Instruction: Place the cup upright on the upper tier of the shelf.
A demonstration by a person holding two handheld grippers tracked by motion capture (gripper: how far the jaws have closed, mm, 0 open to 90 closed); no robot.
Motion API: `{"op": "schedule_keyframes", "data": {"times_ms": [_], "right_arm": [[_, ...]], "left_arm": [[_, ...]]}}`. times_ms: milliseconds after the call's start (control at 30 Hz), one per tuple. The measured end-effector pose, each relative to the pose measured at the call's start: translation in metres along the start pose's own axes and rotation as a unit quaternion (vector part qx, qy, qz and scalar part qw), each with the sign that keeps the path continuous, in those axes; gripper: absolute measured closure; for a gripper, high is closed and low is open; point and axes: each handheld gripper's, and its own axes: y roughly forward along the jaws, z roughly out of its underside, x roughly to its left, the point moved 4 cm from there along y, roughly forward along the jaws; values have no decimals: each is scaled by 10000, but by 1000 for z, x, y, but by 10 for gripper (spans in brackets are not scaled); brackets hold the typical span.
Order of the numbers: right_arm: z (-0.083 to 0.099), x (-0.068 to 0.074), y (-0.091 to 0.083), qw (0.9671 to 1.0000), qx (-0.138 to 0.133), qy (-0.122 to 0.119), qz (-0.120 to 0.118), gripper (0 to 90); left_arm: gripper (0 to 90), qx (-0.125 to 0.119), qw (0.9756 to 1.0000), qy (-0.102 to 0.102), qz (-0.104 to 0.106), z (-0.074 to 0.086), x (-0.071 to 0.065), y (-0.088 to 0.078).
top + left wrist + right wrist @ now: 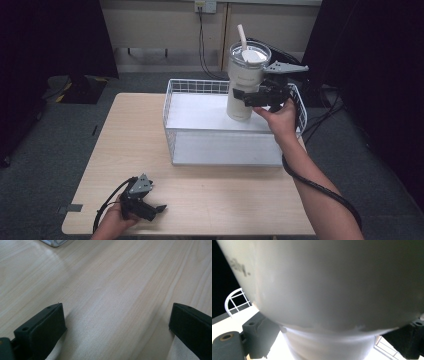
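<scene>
My left gripper (150, 207) rests on the table (215, 195) near its front-left corner, jaws wide apart w/ nothing btwn them. Right gripper (250, 96) is clamped on the white tumbler (243, 85), held upright over the wire basket (220, 145), straw (242, 36) sticking up

A light wood-grain table (200, 190) stands on grey carpet (60, 130). On its far right part sits 1 white wire basket (172, 125) with a white liner, its far edge reaching the table's back edge and its right side close to the table's right edge. At the near left corner the left gripper (150, 209) rests on the tabletop, held by a hand, its 2 jaws set wide apart over bare wood, as the left gripper view shows; 1 black cable trails from it across the wood.
</scene>
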Motion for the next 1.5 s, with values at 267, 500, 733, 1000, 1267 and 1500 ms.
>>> {"op": "schedule_keyframes", "data": {"times_ms": [267,500,733,1000,1267,1500], "right_arm": [[2,1,0,9999,-92,-9,82,88],[5,2,-2,9999,-78,-58,131,87],[7,1,-8,9998,10,-154,131,90],[11,1,-20,9997,33,-177,150,89],[20,5,-38,9997,64,-207,64,89],[27,10,-52,9995,122,-287,-70,89]], "left_arm": [[0,0,10000,-5,-5,0,0,0],[0,-4,10000,-12,-16,0,0,0],[0,-12,10000,-4,-55,0,0,0],[0,-15,10000,-14,-46,0,0,0],[0,-15,10000,-9,-50,0,0,0],[0,-13,10000,-8,-51,0,0,0]]}}
